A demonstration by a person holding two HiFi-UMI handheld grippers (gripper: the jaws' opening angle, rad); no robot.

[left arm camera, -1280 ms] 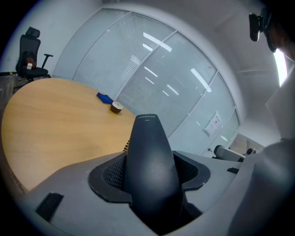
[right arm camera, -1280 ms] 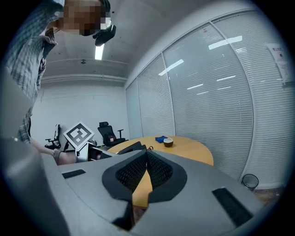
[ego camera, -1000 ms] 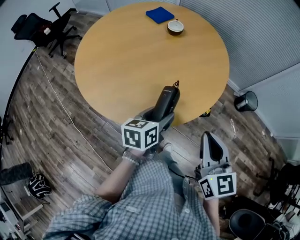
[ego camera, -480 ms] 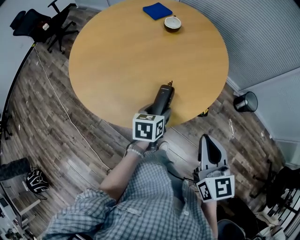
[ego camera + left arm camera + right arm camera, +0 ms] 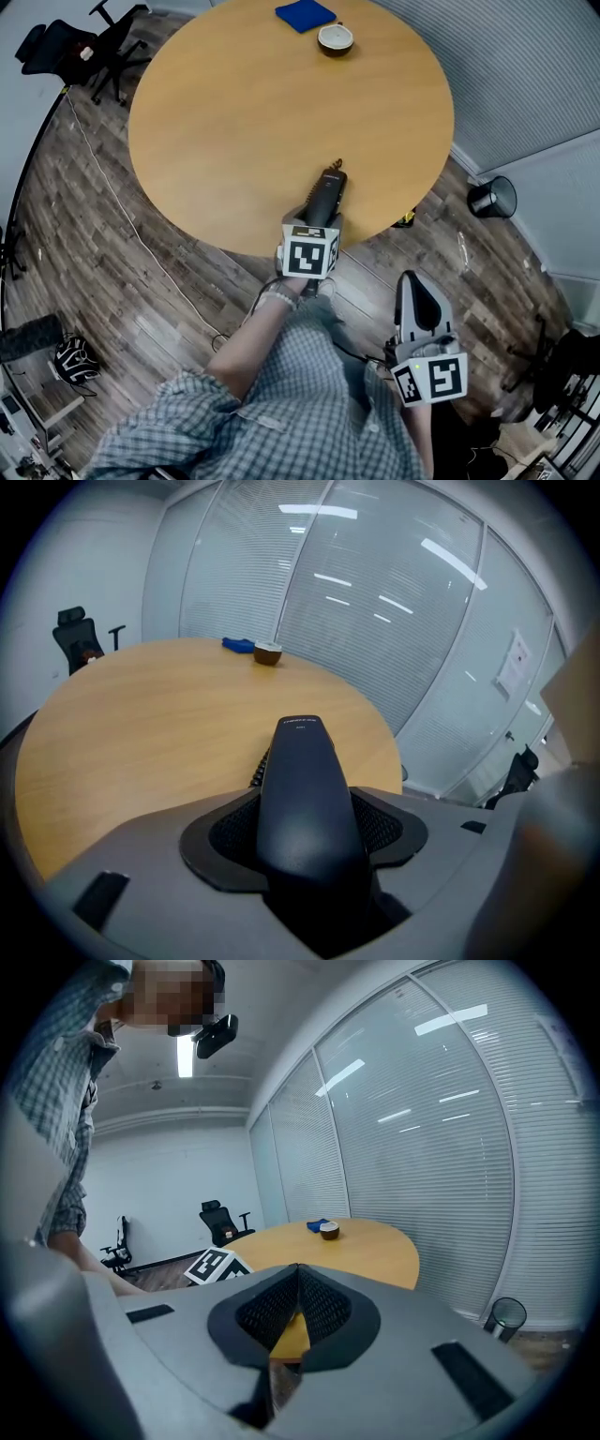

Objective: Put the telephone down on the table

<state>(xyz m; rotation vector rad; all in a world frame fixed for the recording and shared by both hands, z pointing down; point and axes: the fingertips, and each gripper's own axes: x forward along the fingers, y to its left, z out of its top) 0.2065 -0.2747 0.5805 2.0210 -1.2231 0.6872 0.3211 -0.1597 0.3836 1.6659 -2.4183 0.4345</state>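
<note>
Over the bench (image 5: 234, 112) edge nearest the person (image 5: 300, 403), the left tool (image 5: 322, 208) grips the telephone (image 5: 329, 184) nose-down, so releasing here could tip it to the floor (image 5: 169, 272); the right tool (image 5: 415, 283) hangs closed, empty.

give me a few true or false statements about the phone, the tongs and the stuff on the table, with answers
1. The left tongs are closed on the telephone. True.
2. A blue cloth lies next to a bowl at the far side of the table. True.
3. The right tongs hold the bowl. False: they are shut with nothing between them, off the table's near edge.
4. The telephone lies released in the middle of the table. False: it is clamped in the left tongs over the table's near part.
</note>
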